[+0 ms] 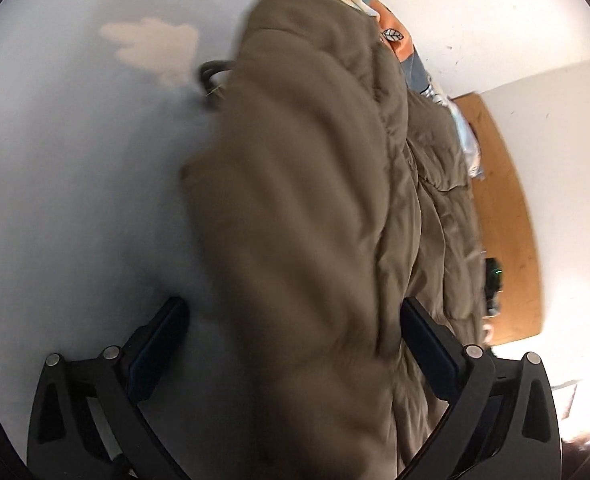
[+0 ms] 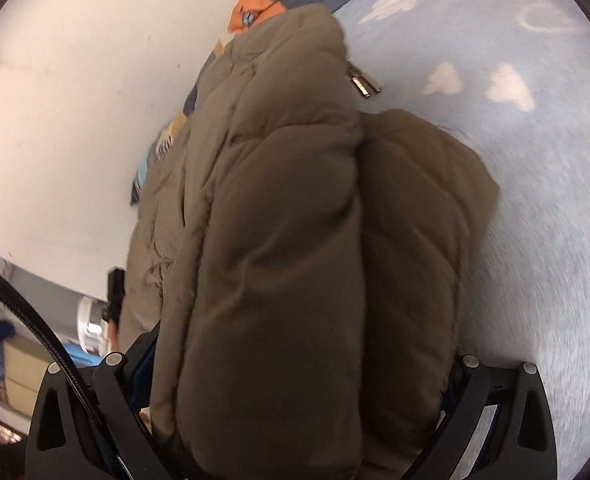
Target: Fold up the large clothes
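Both your left tool (image 1: 295,360) and right tool (image 2: 299,376) stand spread wide around the folded jacket (image 2: 287,220), seemingly released; next, draw back and tidy it.

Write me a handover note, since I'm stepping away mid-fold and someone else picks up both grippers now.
Left gripper: jaws wide, brown puffer jacket bulging between them; no grip visible.
Right gripper: jaws wide around the jacket's thick folded bulk.
Jacket lies bunched on the pale blue cloud-print sheet, by the wall.
Done: partly folded over.
Left: tidy and finish the fold.
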Demonstrator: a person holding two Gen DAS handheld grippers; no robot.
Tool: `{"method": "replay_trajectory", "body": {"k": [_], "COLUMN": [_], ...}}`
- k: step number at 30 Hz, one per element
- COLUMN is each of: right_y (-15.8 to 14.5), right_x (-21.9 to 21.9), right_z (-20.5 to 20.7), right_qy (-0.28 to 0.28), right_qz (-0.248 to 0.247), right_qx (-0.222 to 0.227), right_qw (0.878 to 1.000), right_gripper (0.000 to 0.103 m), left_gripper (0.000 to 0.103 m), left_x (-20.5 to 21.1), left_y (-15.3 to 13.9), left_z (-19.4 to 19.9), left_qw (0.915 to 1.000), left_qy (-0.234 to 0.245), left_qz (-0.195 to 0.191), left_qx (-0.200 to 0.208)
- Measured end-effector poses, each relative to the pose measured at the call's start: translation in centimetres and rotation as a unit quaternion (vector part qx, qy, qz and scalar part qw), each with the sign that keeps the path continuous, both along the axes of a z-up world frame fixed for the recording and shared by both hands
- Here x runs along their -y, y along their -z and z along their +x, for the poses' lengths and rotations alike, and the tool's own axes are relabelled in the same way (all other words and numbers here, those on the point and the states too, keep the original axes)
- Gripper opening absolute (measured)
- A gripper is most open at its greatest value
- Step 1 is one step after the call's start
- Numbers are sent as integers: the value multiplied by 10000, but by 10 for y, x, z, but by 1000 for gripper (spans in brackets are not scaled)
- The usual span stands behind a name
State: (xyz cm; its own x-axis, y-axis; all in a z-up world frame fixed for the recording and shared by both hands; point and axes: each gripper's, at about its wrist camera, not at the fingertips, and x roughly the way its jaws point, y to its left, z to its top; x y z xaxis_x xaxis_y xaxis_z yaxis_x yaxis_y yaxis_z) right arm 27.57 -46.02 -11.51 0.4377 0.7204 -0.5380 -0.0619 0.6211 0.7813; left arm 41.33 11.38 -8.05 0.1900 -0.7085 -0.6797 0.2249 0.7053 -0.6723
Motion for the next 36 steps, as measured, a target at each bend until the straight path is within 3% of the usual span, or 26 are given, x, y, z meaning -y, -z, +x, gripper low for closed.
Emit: {"method": "replay_trajectory", "body": {"k": [3, 4, 6, 8, 11, 18, 29, 36], "right_y": [-3, -5, -11, -22, -48, -97, -159, -175], "right_x": [-10, -13, -18, -23, -37, -51, -52, -55], "right_z": [6, 4, 3, -4, -13, -41, -109, -165], "right_qy": [-13, -26, -47, -73, -116, -146, -223, -113], "right_qz": [-123, -192, -271, -435, -998, -1602, -1780, -1852], "right_qx": [3, 62, 148, 305, 623, 1214, 1807, 1973], "right_qw": [9999, 9998, 9995, 9986, 9930, 9795, 9670, 9626], "right_gripper": [103, 96, 82, 62, 48, 42, 42, 42], "left_gripper": [101, 96, 52, 44, 34, 29, 29, 29], "left_x": [13, 16, 21, 29, 41, 28, 15, 17], "left_y": [-8, -10, -25, -38, -54, -94, -136, -139], "left_z": [-1, -3, -8, -13, -27, -49, -110, -155], "left_qw": [9989, 9980, 9967, 9940, 9880, 9834, 9814, 9787], "left_qy": [-102, -135, -144, -257, -390, -417, -462, -411], "left_qz": [319, 429, 322, 571, 959, 941, 668, 729], "left_qx": [337, 435, 726, 898, 1149, 1492, 1741, 1875]}}
